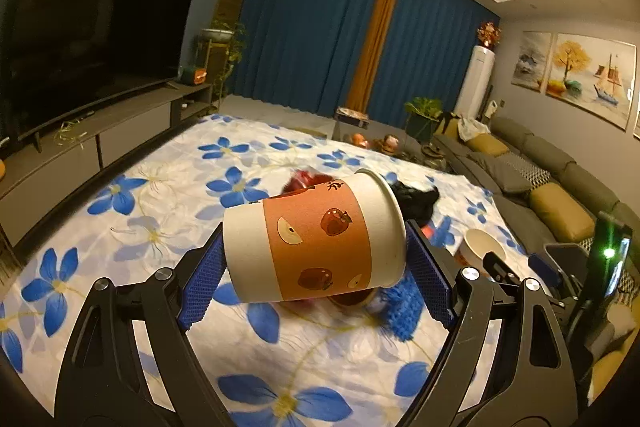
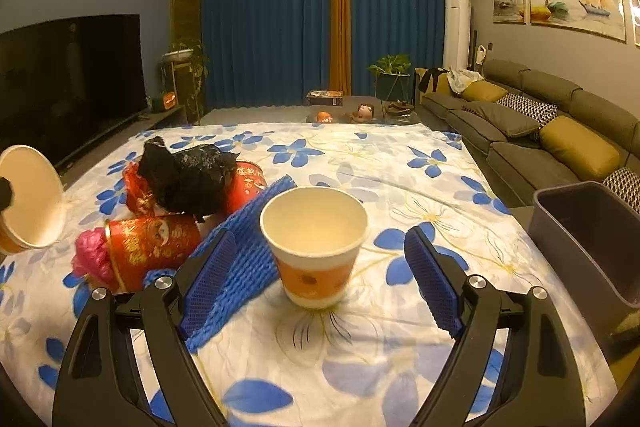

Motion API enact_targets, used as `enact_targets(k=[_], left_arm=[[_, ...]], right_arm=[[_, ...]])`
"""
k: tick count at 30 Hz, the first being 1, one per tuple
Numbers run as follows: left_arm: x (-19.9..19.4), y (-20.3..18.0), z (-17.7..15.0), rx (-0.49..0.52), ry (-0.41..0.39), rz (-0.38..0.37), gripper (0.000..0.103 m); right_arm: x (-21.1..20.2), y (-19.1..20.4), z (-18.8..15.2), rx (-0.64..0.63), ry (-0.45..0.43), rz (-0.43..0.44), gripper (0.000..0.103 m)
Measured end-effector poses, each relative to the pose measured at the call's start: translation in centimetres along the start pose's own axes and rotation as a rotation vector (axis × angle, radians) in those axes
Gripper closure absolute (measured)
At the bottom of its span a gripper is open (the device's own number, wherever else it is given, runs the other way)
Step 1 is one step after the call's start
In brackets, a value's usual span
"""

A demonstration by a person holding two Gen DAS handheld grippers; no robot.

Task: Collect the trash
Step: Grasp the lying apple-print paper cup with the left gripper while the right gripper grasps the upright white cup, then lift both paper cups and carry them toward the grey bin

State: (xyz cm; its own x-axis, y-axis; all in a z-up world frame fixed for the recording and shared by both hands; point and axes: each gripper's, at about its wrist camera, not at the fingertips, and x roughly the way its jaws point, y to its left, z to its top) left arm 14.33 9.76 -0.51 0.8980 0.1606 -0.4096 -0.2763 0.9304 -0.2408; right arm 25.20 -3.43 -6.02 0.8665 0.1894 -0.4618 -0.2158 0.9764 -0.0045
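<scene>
Here, in the left wrist view, a cup [image 1: 316, 241] is held sideways between the pads of the left gripper [image 1: 316, 275], clamped end to end above the table [image 1: 160, 227]; the carrying step is judged to be in hand.

In the right wrist view, a second cup [image 2: 314, 247] stands upright on the table between the spread jaws of the right gripper [image 2: 316, 279], untouched. Closing on it is called for next, then transfer to the bin [image 2: 592, 243] at the right.
</scene>
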Motion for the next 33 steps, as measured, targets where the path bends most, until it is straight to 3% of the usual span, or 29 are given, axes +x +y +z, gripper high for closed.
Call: enact_targets(k=[12, 19, 27, 33], left_arm=[[1.1, 1.1, 0.2, -0.014, 0.013, -0.009, 0.02], [1.9, 0.8, 0.0, -0.009, 0.027, -0.015, 0.02], [2.2, 0.7, -0.2, -0.006, 0.038, -0.012, 0.02], [2.1, 0.4, -0.3, 0.002, 0.039, -0.018, 0.02]], right_arm=[[3.9, 0.2, 0.2, 0.011, 0.06, -0.017, 0.022], [5.2, 0.0, 0.4, 0.03, 0.085, -0.008, 0.031], [4.9, -0.1, 0.3, 0.028, 0.072, -0.001, 0.036], [2.5, -0.9, 0.5, 0.052, 0.034, 0.008, 0.038]])
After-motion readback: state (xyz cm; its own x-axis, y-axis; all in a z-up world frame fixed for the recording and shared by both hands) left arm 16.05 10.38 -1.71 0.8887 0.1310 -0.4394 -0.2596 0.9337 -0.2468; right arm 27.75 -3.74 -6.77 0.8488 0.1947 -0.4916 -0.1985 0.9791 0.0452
